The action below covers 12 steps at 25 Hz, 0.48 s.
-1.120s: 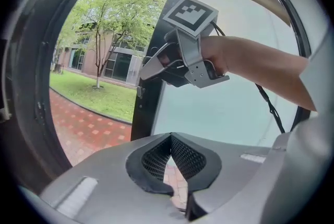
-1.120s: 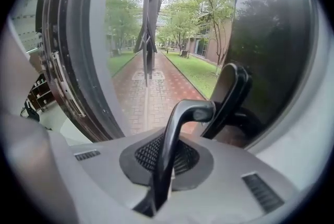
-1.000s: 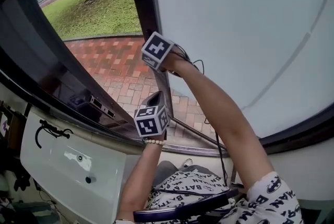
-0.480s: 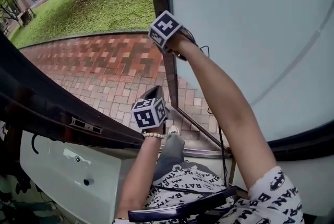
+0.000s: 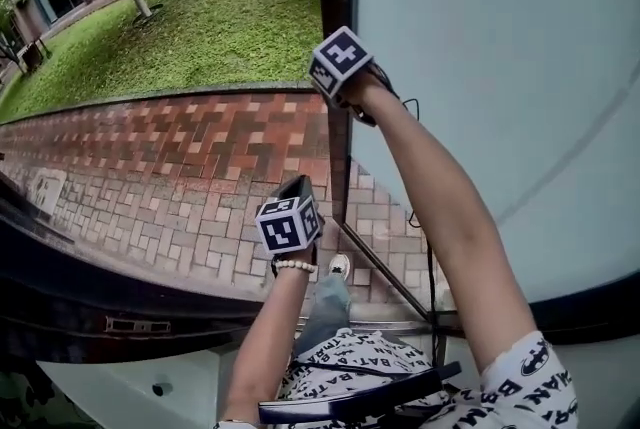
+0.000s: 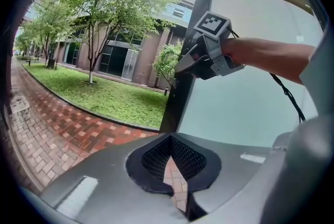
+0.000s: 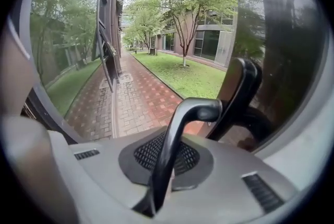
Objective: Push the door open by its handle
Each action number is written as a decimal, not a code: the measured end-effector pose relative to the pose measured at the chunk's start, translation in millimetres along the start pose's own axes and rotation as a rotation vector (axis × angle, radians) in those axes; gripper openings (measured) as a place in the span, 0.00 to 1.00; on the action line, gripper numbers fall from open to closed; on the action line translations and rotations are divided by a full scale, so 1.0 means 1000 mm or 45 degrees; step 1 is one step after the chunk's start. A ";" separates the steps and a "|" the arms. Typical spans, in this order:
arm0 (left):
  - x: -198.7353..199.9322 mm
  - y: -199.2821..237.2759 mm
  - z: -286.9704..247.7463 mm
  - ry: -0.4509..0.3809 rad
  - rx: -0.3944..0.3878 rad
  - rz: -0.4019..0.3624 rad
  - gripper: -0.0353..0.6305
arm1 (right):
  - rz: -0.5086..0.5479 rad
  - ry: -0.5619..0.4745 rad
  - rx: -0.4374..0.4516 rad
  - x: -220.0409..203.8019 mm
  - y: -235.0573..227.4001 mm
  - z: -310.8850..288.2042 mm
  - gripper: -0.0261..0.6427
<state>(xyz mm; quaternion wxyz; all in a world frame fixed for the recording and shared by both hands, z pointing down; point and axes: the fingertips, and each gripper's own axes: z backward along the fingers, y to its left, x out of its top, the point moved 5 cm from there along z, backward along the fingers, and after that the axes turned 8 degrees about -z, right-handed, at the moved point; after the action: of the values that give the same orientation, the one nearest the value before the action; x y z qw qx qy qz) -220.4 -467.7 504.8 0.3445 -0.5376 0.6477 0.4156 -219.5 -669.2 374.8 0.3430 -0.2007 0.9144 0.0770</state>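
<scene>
The grey left gripper [image 5: 297, 187] and right gripper [image 6: 181, 64] each bore a white cube [image 5: 288, 223] of black square markers, a black cable [image 5: 432, 287] ran from the right, and the person wore a bead bracelet [image 5: 294, 265] and white, black-lettered shirt [image 5: 350, 357].

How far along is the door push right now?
Done: the frosted glass door stands swung open, red brick path showing through the opening. In hand: the right gripper is clamped on the dark curved metal lever handle; the left gripper is empty. Left: probably a wider push, then letting go.
</scene>
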 end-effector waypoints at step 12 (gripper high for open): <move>0.039 0.007 -0.129 0.060 -0.093 -0.006 0.03 | -0.241 -0.004 -0.227 -0.029 -0.186 0.026 0.06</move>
<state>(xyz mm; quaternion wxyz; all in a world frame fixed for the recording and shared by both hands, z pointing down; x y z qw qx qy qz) -233.9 -600.2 525.3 0.3104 -0.5610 0.6388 0.4253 -106.1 -821.3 373.6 0.3309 -0.3155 0.8805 0.1255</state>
